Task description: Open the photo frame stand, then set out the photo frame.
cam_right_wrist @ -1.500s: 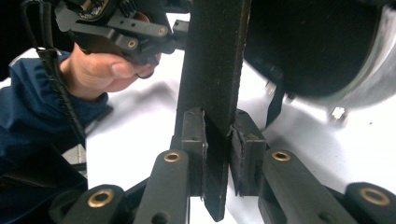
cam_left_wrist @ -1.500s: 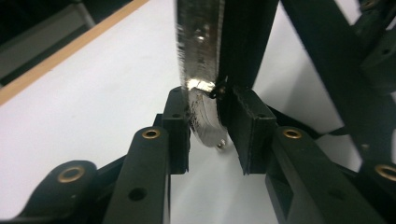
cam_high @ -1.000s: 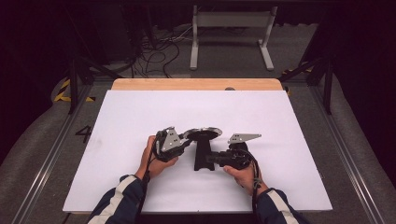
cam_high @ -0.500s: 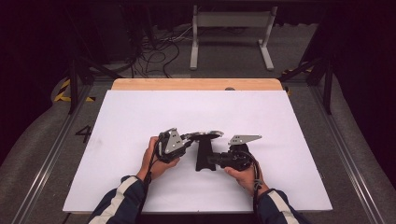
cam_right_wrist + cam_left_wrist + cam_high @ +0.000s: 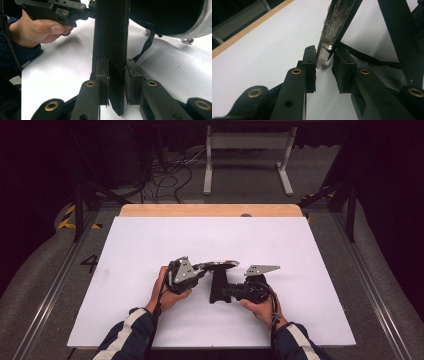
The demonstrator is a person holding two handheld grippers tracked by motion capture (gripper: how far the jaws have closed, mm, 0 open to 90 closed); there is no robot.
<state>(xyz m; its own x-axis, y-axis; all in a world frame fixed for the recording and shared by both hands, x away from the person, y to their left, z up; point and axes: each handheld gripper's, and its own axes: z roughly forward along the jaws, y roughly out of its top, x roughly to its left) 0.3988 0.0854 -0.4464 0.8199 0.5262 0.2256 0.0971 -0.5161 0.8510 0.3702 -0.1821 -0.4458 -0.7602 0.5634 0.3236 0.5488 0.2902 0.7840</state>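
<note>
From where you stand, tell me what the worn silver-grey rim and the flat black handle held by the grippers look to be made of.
Worn silver-grey rim: looks like bare metal, dull shine broken by dark scuffs and specks, glinting at its tip. Flat black handle: matt, no glare, faintly grainy face; coated metal or hard plastic, the look leaves it open. White table surface beneath: smooth, matt, probably laminate or board.

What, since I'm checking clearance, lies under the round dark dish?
Under the dish: bare white table and a thin black strap. The black bar hides the rest.
</note>
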